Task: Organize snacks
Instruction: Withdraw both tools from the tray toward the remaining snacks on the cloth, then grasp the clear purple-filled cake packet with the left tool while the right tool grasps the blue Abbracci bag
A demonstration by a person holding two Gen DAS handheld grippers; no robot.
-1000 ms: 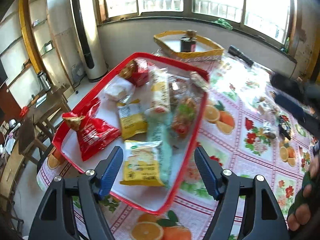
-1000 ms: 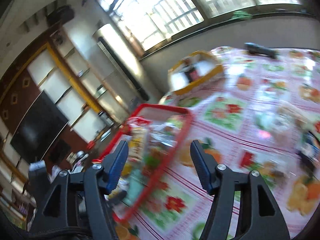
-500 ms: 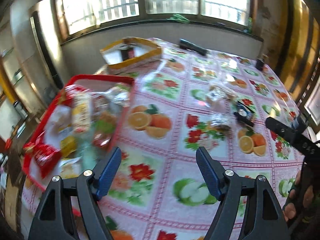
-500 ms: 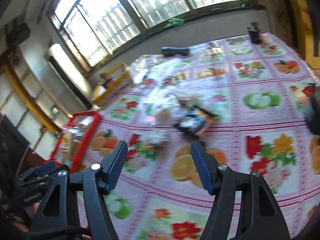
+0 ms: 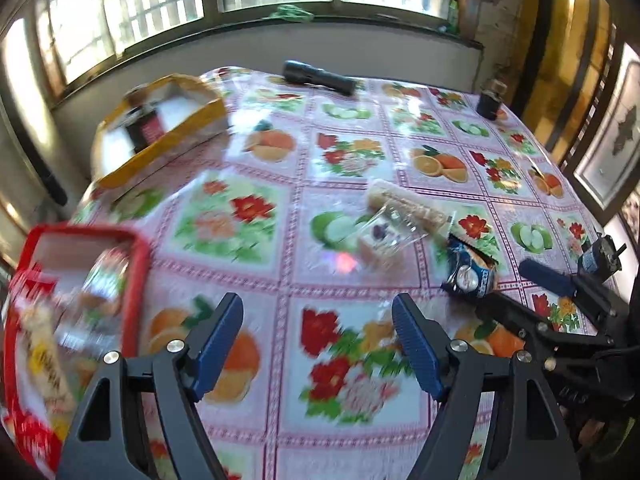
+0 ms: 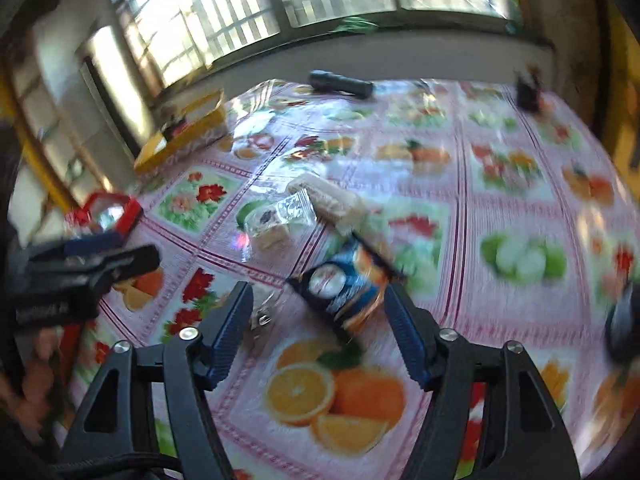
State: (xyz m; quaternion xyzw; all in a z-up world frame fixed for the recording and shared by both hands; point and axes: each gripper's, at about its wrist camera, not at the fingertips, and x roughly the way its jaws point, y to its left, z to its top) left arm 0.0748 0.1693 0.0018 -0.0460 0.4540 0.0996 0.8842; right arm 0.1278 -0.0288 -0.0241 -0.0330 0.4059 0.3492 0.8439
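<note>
A red tray [image 5: 138,272] full of snack packets sits at the table's left edge; it also shows in the right wrist view [image 6: 132,210]. Loose snacks lie mid-table: a long pale cracker pack [image 5: 408,204], a clear-wrapped cake [image 5: 380,240] and a blue packet [image 5: 470,272]. In the right wrist view the blue packet [image 6: 344,284] lies just ahead of my open, empty right gripper [image 6: 318,320], with the cracker pack [image 6: 332,200] and cake [image 6: 272,222] beyond. My left gripper [image 5: 318,332] is open and empty over the tablecloth, between tray and loose snacks.
A yellow-rimmed basket [image 5: 160,120] holding a dark jar stands at the back left. A black flashlight [image 5: 318,77] lies at the far edge and a small dark bottle [image 5: 488,102] at the back right. The fruit-print tablecloth [image 5: 344,160] covers the table.
Both grippers have swung right, away from the red tray toward the loose snacks. The right gripper has come close to the blue packet. Both stay open.
</note>
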